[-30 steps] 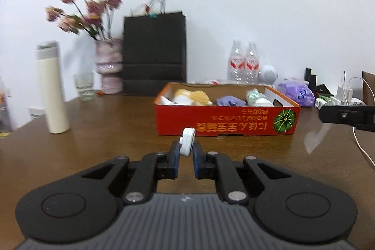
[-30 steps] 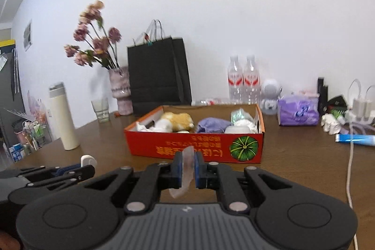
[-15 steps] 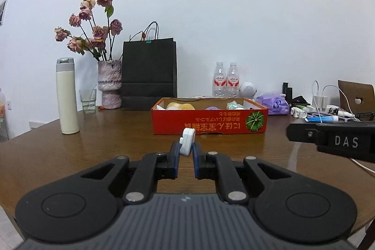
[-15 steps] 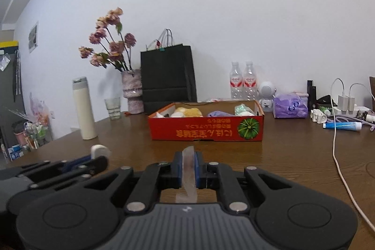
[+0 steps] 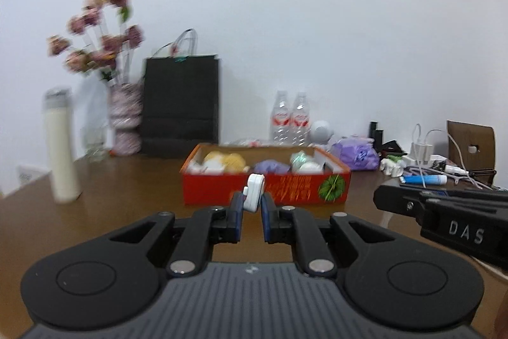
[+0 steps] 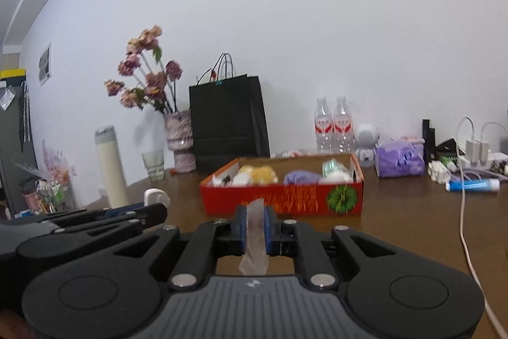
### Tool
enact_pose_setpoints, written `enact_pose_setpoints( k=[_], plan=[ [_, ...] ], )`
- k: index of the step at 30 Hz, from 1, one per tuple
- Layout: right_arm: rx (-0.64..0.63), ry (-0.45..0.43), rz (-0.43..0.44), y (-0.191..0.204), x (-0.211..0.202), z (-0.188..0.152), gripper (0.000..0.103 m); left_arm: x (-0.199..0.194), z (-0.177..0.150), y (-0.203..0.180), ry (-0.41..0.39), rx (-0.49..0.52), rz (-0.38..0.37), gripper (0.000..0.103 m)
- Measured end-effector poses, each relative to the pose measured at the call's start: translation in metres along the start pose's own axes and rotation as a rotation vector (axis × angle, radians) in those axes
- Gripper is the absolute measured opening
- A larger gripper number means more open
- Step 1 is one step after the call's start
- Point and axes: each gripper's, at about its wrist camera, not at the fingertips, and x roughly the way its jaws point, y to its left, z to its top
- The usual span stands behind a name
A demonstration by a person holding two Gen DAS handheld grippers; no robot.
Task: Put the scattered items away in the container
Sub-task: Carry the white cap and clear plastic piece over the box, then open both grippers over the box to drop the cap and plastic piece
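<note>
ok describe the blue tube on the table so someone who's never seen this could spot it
Start at the red cardboard box in the middle of the brown table, then look right, past the purple packet. The blue tube lies flat on its side among white chargers and cables, the only blue thing there, with white ends.

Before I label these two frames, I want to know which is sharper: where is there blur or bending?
Left wrist view: motion blur smears the flowers and the white flask, while the left hand-held gripper and its small white item stay crisp. Right wrist view: sharper overall, the red box is readable; the fisheye bends the wall edge at the upper left and darkens the corners.
</note>
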Motion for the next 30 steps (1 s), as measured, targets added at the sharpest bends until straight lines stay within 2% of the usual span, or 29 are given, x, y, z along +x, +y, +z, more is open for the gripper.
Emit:
enact_pose_setpoints(
  k=[3, 6, 10, 12, 14, 17, 21, 28, 30],
  plan=[
    [-0.035, -0.020, 0.005, -0.010, 0.033, 0.041, 0.010, 0.039, 0.037, 0.005, -0.024, 0.014, -0.003, 0.013],
    [-0.039, -0.006, 0.024, -0.025, 0.075, 0.090, 0.010, 0.089, 0.083, 0.015, 0.034, -0.017, -0.031, 0.013],
    [-0.016, 0.086, 0.033, -0.058, 0.149, 0.153, 0.010, 0.172, 0.131, 0.031, 0.252, -0.058, -0.136, 0.013],
    [0.014, 0.167, 0.026, -0.072, 0.192, 0.176, 0.010, 0.219, 0.144, 0.037, 0.378, -0.094, -0.181, 0.013],
    [0.041, 0.247, 0.013, -0.087, 0.235, 0.190, 0.010, 0.262, 0.149, 0.036, 0.463, -0.079, -0.200, 0.013],
    [0.076, 0.345, -0.007, -0.103, 0.291, 0.190, 0.010, 0.316, 0.139, 0.032, 0.554, -0.061, -0.199, 0.013],
    [0.100, 0.469, -0.034, -0.117, 0.352, 0.168, 0.010, 0.368, 0.111, 0.035, 0.638, -0.110, -0.172, 0.011],
    [0.080, 0.625, -0.089, -0.131, 0.413, 0.118, 0.013, 0.412, 0.080, 0.041, 0.709, -0.098, -0.142, 0.014],
    [0.081, 0.659, -0.109, -0.136, 0.423, 0.107, 0.014, 0.415, 0.074, 0.042, 0.719, -0.086, -0.145, 0.022]
  ],
)
